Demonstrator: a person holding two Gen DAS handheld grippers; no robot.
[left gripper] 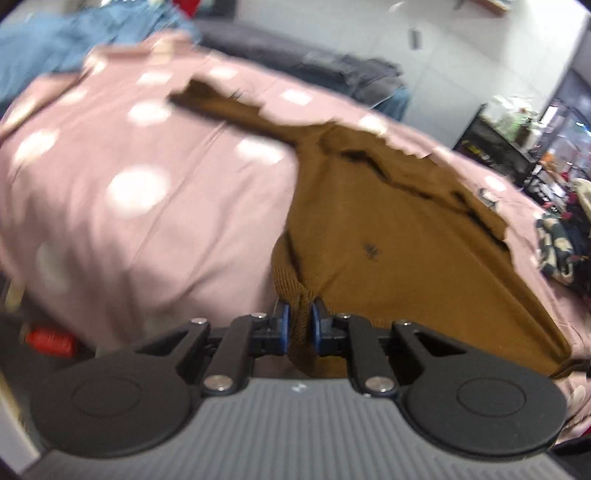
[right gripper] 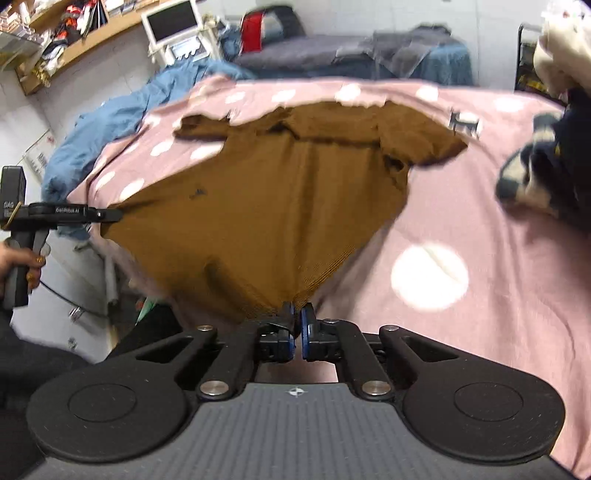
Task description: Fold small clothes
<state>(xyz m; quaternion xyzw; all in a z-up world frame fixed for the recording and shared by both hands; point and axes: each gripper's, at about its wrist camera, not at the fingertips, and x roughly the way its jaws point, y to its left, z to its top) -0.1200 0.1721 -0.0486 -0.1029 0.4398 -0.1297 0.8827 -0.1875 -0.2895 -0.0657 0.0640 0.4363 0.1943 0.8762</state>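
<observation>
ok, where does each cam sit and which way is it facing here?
Left wrist: on the left tool, angled down along its fingers at the brown shirt on the pink dotted sheet; hem pinched, no hand visible.
Right wrist: on the right tool, facing the same shirt; left tool and left hand show at left.
Shared: shirt, sheet, left tool.

Brown shirt: one
Grippers: two, left and right
Pink spotted sheet: one
Blue cloth: one
Monitor: one
</observation>
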